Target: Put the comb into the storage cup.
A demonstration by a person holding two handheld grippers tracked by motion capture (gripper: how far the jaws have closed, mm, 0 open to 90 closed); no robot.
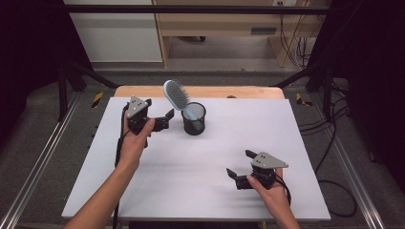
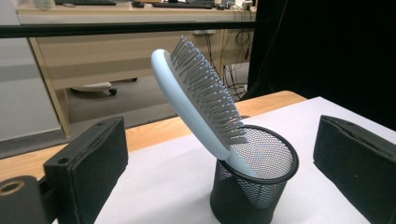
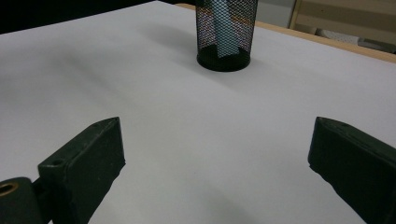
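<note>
A light blue hairbrush (image 1: pixel 175 94) stands handle-down in a black mesh cup (image 1: pixel 194 119) at the back middle of the white table top (image 1: pixel 157 176). The brush leans back and left, bristles facing right (image 2: pixel 205 100). My left gripper (image 1: pixel 160 109) hovers just left of the cup (image 2: pixel 254 184), open, its jaws pointing at it with nothing between them. My right gripper (image 1: pixel 240 163) is held near the front right, open and empty, aimed across the table at the cup (image 3: pixel 224 39). The brush handle (image 3: pixel 223 28) shows through the mesh.
A wooden table edge (image 1: pixel 215 91) runs behind the white sheet. A wooden desk (image 1: pixel 215 24) and cables (image 1: pixel 291 43) stand on the floor beyond. Metal rails (image 1: pixel 43 157) flank the table. Bare white surface lies between the two grippers.
</note>
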